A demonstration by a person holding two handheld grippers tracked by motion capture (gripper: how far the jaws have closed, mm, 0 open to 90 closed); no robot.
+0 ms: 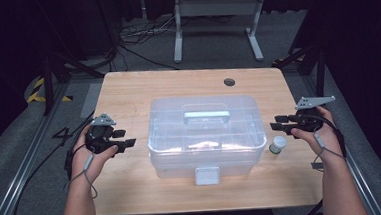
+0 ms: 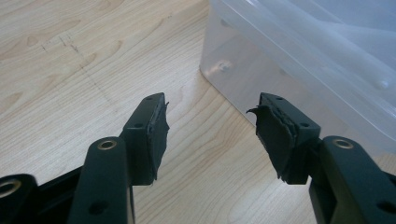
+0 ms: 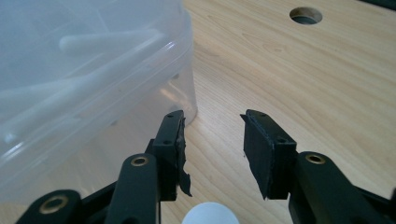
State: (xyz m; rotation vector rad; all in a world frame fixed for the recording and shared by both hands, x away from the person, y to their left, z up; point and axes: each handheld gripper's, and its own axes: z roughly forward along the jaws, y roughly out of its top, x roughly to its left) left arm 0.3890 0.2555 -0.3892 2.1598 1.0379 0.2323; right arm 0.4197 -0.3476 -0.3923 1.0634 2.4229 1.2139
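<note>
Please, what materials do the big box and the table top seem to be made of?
The box looks like translucent plastic with a slightly frosted, glossy finish: its inner trays show dimly through the walls, and light glints on its lid. The table top looks like light wood or a wood-pattern laminate with a matte finish: grain lines run across it, but which of the two cannot be told.

between your black left gripper [image 1: 130,141] and right gripper [image 1: 275,122]: a clear box [image 1: 205,136] with pale-green handle [image 1: 206,115] on the light wood-grain counter [image 1: 127,91].
</note>
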